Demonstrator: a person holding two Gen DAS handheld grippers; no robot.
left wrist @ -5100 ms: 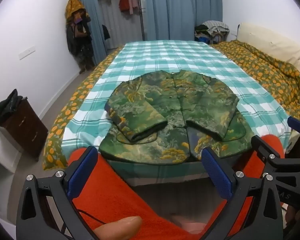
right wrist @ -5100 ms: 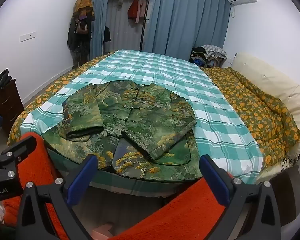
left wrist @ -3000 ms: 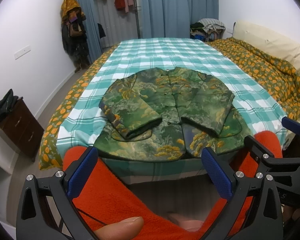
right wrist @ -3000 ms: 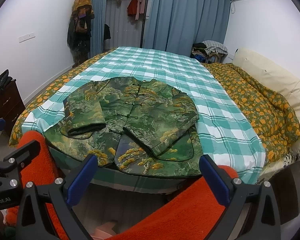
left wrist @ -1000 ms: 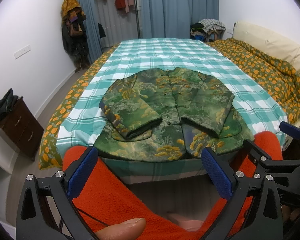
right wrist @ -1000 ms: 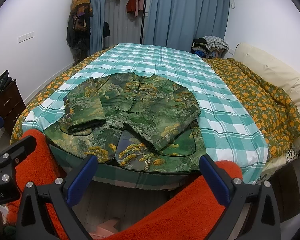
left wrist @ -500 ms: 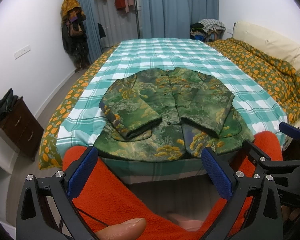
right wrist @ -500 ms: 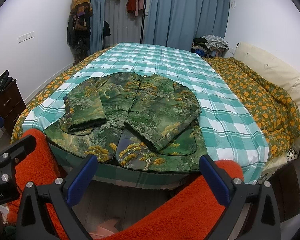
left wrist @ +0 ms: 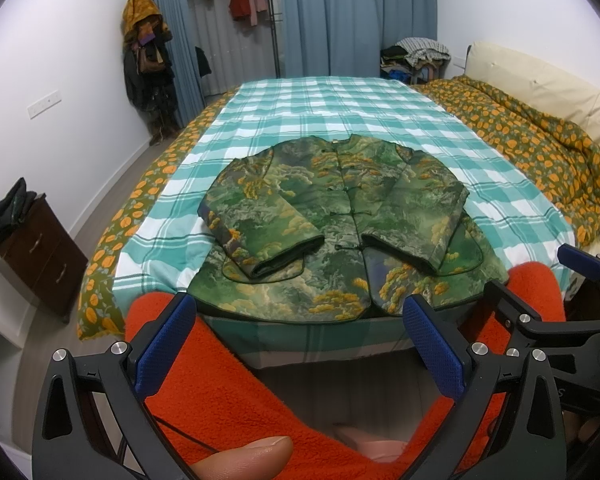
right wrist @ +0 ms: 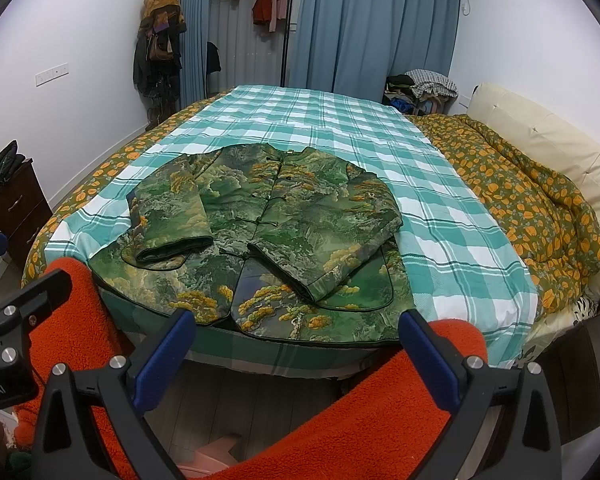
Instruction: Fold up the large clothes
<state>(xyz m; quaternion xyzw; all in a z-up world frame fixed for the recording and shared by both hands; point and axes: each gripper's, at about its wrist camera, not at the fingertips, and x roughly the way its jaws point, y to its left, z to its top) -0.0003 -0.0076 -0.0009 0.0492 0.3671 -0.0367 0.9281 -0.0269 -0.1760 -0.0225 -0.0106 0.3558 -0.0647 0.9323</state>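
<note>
A green patterned jacket (left wrist: 340,216) is seen laid flat on the checked bedspread (left wrist: 332,108), ahead of both tools and just beyond their fingertips, with its hem at the near edge of the bed. Both sleeves are folded inward across the buttoned front. The left gripper (left wrist: 300,344) is held with its jaws spread wide and nothing is gripped between the blue pads (left wrist: 166,344). The right gripper (right wrist: 296,356) is likewise held wide open and empty, short of the jacket's hem. Orange fleece-clad legs (right wrist: 384,412) are seen beneath both tools. A thumb tip (left wrist: 244,456) is seen at the lower edge of the left view.
</note>
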